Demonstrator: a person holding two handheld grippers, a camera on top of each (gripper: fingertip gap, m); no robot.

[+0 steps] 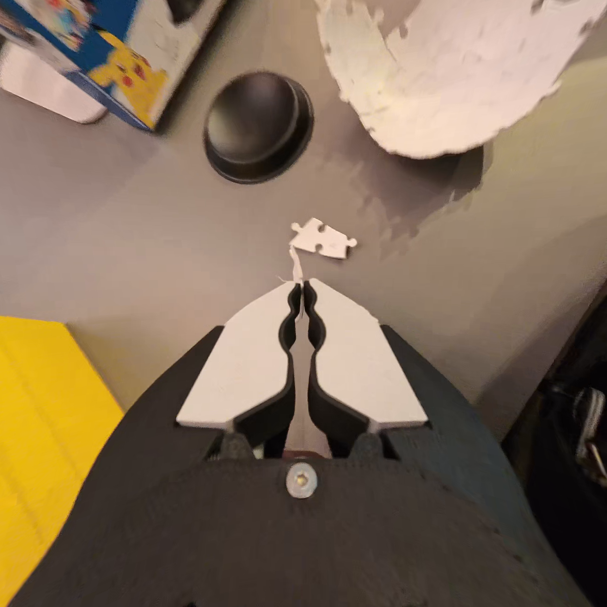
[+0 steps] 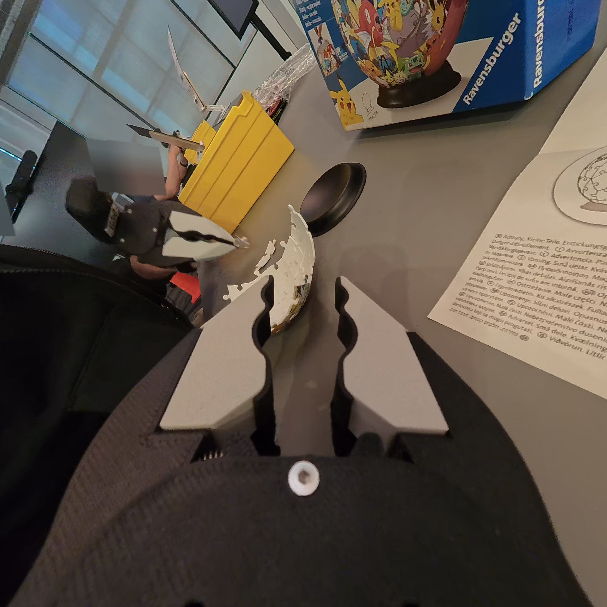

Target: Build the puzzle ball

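Puzzle ball [image 2: 292, 272] is only a partial shell, many pieces missing. Left gripper [image 1: 302, 284] pinches one puzzle piece [image 1: 297, 266] edgewise. Right gripper [image 2: 303, 279] is wide apart, empty.

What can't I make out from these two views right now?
- Left wrist view: partly built puzzle ball cut off by the top edge and motion-blurred.
- Left hand-held gripper pinches a puzzle piece seen edge-on; its shape is unreadable.
- Right wrist view: right hand-held gripper hides the ball's lower part.

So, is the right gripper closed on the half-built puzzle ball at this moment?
No, the right gripper is open, and the half-built puzzle ball lies on the grey table just ahead of its fingertips, partly hidden behind one of them.
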